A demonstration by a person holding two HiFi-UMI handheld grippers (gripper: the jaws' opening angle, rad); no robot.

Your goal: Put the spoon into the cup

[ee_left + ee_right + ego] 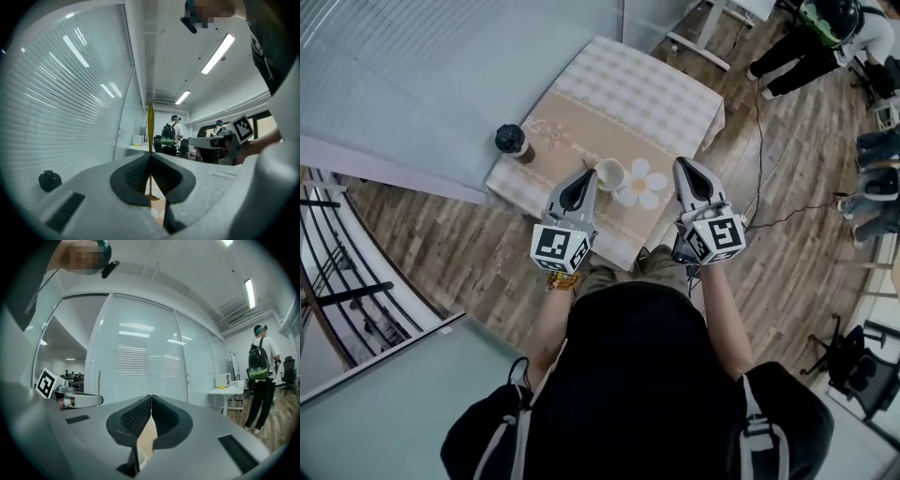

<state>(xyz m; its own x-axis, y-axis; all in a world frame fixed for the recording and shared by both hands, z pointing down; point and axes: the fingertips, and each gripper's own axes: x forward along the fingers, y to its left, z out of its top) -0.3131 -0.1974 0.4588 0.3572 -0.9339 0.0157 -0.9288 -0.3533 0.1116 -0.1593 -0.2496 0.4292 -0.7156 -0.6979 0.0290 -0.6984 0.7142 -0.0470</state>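
Observation:
A thin gold spoon (151, 124) stands upright, pinched between the jaws of my left gripper (151, 157), which is shut on it. In the head view my left gripper (586, 178) hovers just left of a small white cup (609, 173) on the table. My right gripper (685, 170) is held to the right of the cup, past a white flower-shaped mat (643, 185). Its jaws meet with nothing between them in the right gripper view (151, 399). That view also shows the left gripper (77, 400) with the spoon (99, 382) sticking up.
The small table (670, 103) has a beige checked cloth and stands against a glass wall. A dark cup with a black lid (511, 141) sits at its left corner. People (825, 33) and office chairs (862, 361) are around on the wooden floor.

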